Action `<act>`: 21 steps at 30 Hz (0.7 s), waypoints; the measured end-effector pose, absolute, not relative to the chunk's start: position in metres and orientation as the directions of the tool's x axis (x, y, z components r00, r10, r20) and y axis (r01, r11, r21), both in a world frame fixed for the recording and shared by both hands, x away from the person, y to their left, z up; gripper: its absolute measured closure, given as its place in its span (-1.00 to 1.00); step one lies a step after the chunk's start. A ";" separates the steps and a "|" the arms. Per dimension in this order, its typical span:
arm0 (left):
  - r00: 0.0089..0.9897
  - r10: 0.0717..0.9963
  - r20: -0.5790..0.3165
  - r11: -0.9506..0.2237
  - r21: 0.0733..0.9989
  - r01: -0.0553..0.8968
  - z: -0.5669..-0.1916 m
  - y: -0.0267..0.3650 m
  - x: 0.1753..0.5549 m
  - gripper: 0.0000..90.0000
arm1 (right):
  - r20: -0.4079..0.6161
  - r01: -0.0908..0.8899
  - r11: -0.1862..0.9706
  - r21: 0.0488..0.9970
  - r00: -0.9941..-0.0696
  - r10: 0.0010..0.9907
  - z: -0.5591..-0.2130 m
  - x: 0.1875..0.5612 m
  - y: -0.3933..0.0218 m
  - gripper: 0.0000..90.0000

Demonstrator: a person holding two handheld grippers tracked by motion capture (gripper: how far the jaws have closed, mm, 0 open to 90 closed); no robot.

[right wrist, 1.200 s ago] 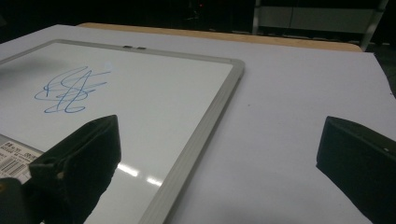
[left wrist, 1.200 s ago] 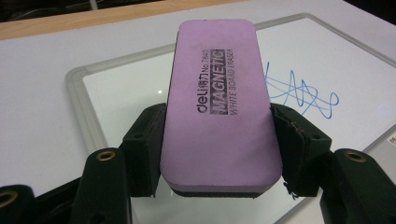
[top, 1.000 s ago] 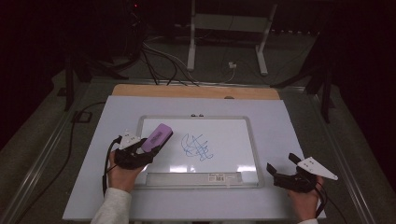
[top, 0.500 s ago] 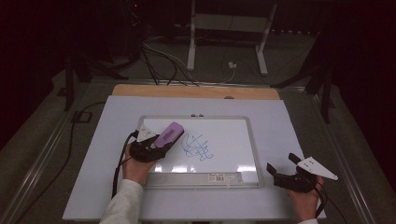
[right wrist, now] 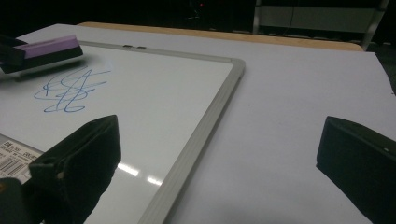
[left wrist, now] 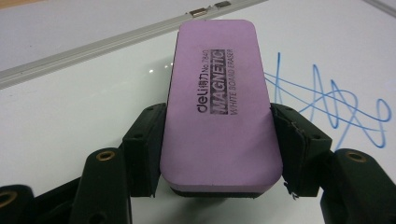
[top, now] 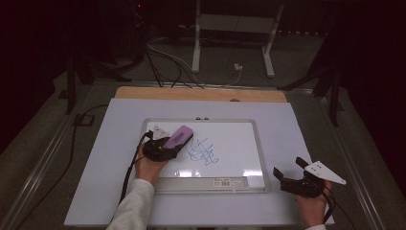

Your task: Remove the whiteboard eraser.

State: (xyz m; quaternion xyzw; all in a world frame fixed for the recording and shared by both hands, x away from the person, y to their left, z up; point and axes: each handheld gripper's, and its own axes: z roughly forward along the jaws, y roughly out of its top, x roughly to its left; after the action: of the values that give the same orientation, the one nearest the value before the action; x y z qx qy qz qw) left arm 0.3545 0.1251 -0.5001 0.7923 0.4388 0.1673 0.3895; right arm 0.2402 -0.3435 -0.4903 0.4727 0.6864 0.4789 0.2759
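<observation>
Eraser [left wrist: 219, 112], purple, printed "deli MAGNETIC WHITE BOARD ERASER", pinched by left gripper [left wrist: 219, 154] beside blue scribble [left wrist: 336, 105]; right gripper [right wrist: 219, 168] spread wide

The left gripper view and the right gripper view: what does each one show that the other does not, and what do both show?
Left gripper view: the printed label on the purple eraser, reading "MAGNETIC WHITE BOARD ERASER", and the left gripper shut on the eraser's sides.

Right gripper view: the right gripper open with nothing between its jaws, the barcode sticker, and the wooden strip at the table's far edge.

Both: the eraser, the blue scribble, and the whiteboard with its metal frame.
</observation>
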 end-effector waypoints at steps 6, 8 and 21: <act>0.555 0.829 -0.067 -0.324 0.752 0.574 -0.503 0.119 0.360 -0.08 | 0.074 0.384 0.093 0.919 -0.400 0.913 -0.490 0.240 -0.343 -1.00; 0.556 0.828 -0.068 -0.328 0.746 0.580 -0.505 0.117 0.361 -0.08 | 0.073 0.383 0.094 0.919 -0.401 0.913 -0.490 0.240 -0.344 -1.00; 0.544 0.835 -0.085 -0.304 0.752 0.585 -0.499 0.112 0.368 -0.55 | 0.076 0.385 0.093 0.918 -0.401 0.913 -0.490 0.240 -0.343 -1.00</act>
State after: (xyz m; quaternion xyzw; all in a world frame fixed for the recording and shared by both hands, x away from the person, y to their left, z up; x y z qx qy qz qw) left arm 0.3681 0.1122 -0.4990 0.7909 0.4487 0.1634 0.3827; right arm 0.2403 -0.3433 -0.4898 0.4729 0.6860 0.4795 0.2753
